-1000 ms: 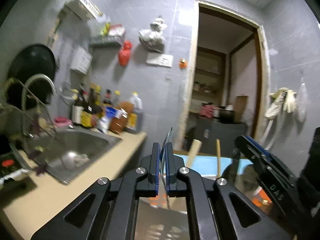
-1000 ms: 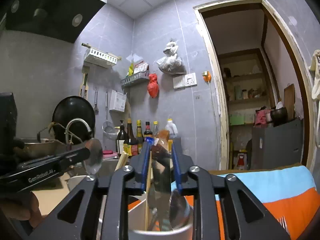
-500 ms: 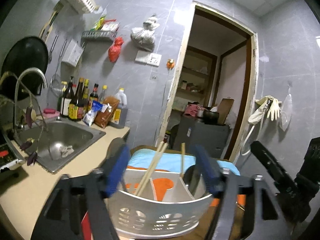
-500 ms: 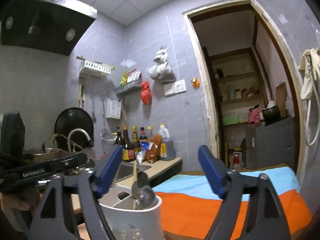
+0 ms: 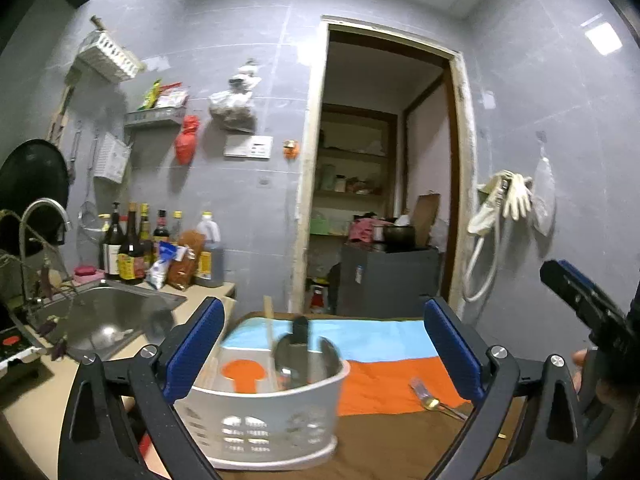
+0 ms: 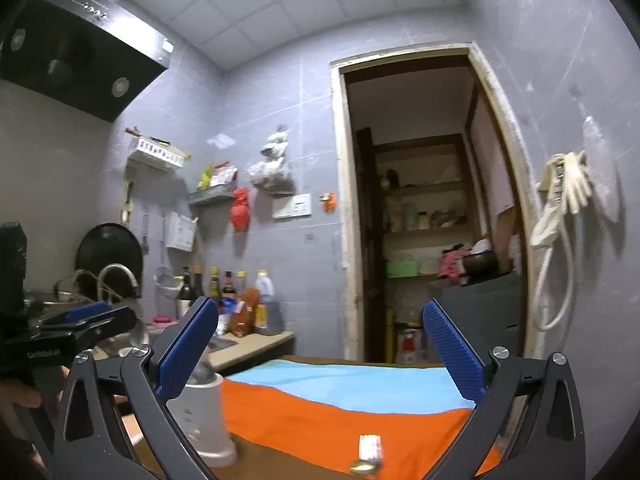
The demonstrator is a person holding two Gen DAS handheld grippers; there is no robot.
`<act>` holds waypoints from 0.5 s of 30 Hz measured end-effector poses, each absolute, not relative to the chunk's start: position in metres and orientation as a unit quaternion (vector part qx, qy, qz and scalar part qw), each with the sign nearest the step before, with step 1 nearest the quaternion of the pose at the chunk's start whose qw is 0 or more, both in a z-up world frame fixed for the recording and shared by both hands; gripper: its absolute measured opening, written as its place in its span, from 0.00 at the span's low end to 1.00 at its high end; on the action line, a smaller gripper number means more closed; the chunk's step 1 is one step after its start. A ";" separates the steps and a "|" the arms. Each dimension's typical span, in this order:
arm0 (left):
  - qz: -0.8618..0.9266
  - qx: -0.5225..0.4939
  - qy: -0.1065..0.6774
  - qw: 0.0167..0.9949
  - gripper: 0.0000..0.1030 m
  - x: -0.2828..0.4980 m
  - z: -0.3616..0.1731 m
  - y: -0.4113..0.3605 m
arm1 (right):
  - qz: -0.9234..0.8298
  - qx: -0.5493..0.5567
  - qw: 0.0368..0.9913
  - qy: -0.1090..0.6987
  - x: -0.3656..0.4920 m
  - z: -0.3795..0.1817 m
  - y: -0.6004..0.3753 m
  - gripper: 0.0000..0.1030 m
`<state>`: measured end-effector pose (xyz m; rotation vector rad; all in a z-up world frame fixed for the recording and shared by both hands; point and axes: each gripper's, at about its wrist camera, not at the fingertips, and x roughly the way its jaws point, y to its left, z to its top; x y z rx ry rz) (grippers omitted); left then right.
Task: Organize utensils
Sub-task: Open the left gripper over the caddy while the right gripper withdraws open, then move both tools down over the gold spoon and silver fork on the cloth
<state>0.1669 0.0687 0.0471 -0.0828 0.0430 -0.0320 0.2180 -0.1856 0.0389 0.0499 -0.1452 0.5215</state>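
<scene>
A white slotted utensil basket (image 5: 260,412) stands on the table, holding wooden chopsticks (image 5: 267,320) and metal spoons (image 5: 292,356). My left gripper (image 5: 324,308) hangs in front of it, jaws opening wide, nothing gripped. My right gripper (image 6: 320,308) is to the basket's right, jaws opening too, with only air between them; the basket (image 6: 200,412) shows at its lower left. A gold-tipped utensil (image 5: 430,396) lies on the orange and blue cloth (image 5: 380,384), also seen blurred as the utensil (image 6: 368,456) at the bottom of the right wrist view.
A steel sink (image 5: 108,320) with a faucet (image 5: 40,216) and a row of sauce bottles (image 5: 136,248) lies to the left on the counter. A doorway (image 5: 380,184) opens behind the table. Gloves (image 5: 508,200) hang on the right wall.
Both grippers went from shut on utensils over the basket to wide open. They drew back from the basket, and the utensils now stand inside it.
</scene>
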 end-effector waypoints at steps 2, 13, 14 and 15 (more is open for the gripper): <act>-0.029 -0.039 0.029 0.998 0.95 0.171 0.043 0.057 | 0.243 0.017 0.967 -0.071 0.217 0.038 -0.198 1.00; -0.095 -0.033 0.111 0.989 0.95 0.206 0.012 0.001 | 0.191 -0.012 0.981 -0.009 0.233 0.009 -0.251 1.00; -0.101 -0.033 0.122 0.987 0.95 0.211 0.009 -0.003 | 0.191 -0.013 0.981 0.000 0.235 0.006 -0.254 1.00; -0.105 -0.033 0.130 0.985 0.95 0.214 0.006 -0.006 | 0.190 -0.014 0.982 0.008 0.238 0.003 -0.257 1.00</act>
